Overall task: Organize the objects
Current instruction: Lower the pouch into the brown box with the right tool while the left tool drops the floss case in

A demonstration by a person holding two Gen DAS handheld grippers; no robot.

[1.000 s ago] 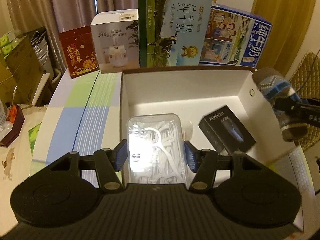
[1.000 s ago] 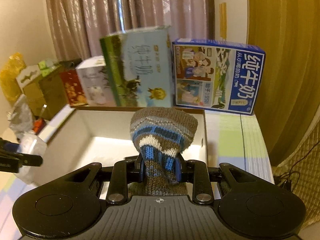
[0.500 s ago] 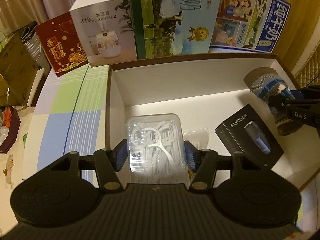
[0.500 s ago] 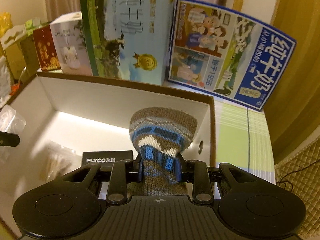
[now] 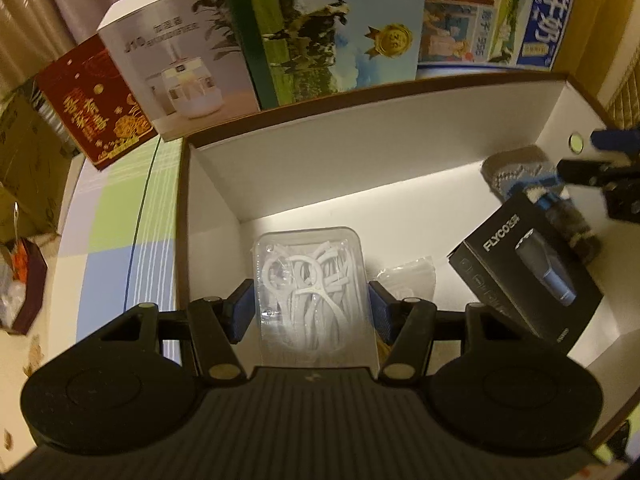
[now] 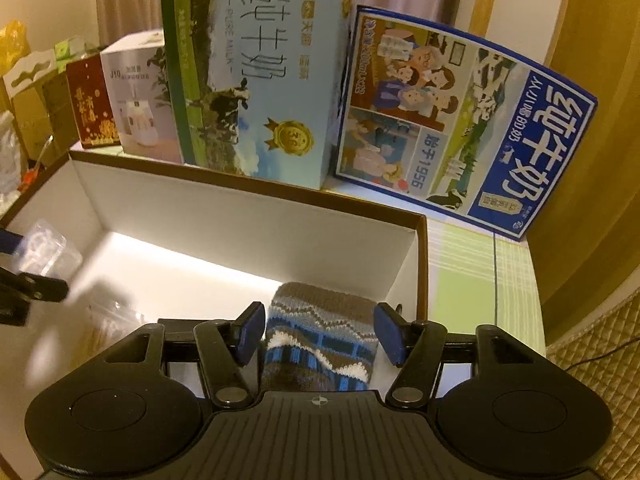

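In the lower middle of the left wrist view, the left tongs (image 5: 310,310) were clenched on a clear plastic case of floss picks (image 5: 312,288), their blue pads pressed against its two long sides, over the near left part of the white cardboard box (image 5: 360,152). Just right of the case lay a small clear bag (image 5: 412,280), and further right a black FLYCO shaver box (image 5: 524,272) rested tilted on the box floor.

In the right wrist view, the right tongs (image 6: 320,338) stood released, the pads apart on either side of a knitted brown-and-blue sock (image 6: 320,340) and not pressing it; the sock lay in the box's right rear corner, beside the shaver box.

Beyond the far wall, across the upper frame, stood a red carton (image 5: 96,108), a white humidifier box (image 5: 180,68), a green milk carton (image 5: 336,28) and a blue milk carton (image 6: 460,128) on the checked table (image 5: 116,216).
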